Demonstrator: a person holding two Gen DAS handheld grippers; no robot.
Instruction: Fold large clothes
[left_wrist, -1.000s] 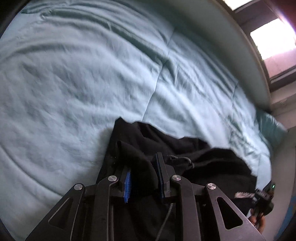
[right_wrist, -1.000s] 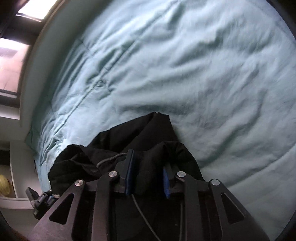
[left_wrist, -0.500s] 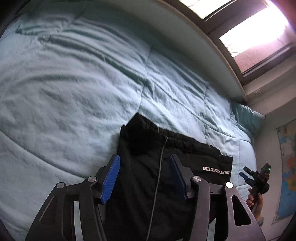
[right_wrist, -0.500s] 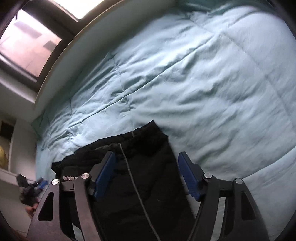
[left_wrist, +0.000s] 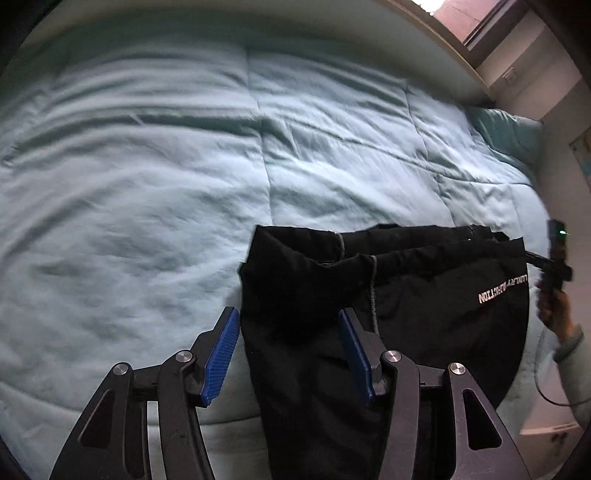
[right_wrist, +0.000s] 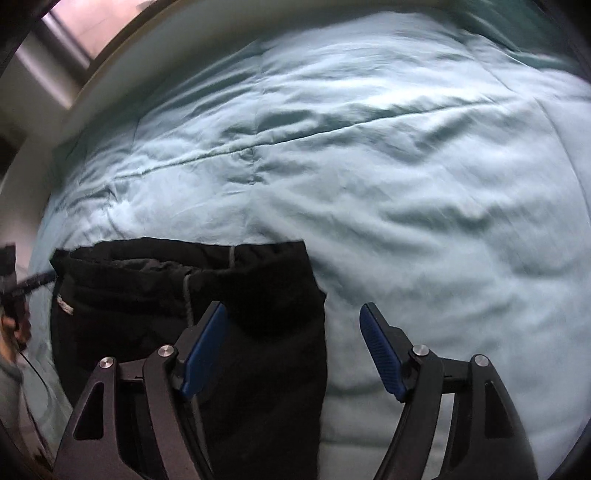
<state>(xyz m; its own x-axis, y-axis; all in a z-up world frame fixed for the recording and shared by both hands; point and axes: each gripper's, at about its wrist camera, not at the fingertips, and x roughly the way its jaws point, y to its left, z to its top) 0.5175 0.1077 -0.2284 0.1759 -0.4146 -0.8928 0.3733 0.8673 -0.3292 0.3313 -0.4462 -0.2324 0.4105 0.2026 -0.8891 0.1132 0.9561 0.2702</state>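
A black garment (left_wrist: 406, 302) with white lettering and a grey drawstring lies folded flat on the light blue bed cover (left_wrist: 147, 184). My left gripper (left_wrist: 288, 350) is open and empty, raised over the garment's left edge. In the right wrist view the same garment (right_wrist: 147, 295) lies at lower left. My right gripper (right_wrist: 291, 350) is open and empty above the garment's right edge, its left finger over the cloth and its right finger over the bed cover (right_wrist: 406, 166).
A wall and window frame (left_wrist: 498, 33) run along the far side of the bed. A teal pillow (left_wrist: 509, 133) lies at the far right corner. The other hand-held gripper (left_wrist: 554, 258) shows at the right edge of the left wrist view.
Both grippers were shut on the black garment a second ago. They opened, let it go and drew back and up. The garment now lies flat on the bed.
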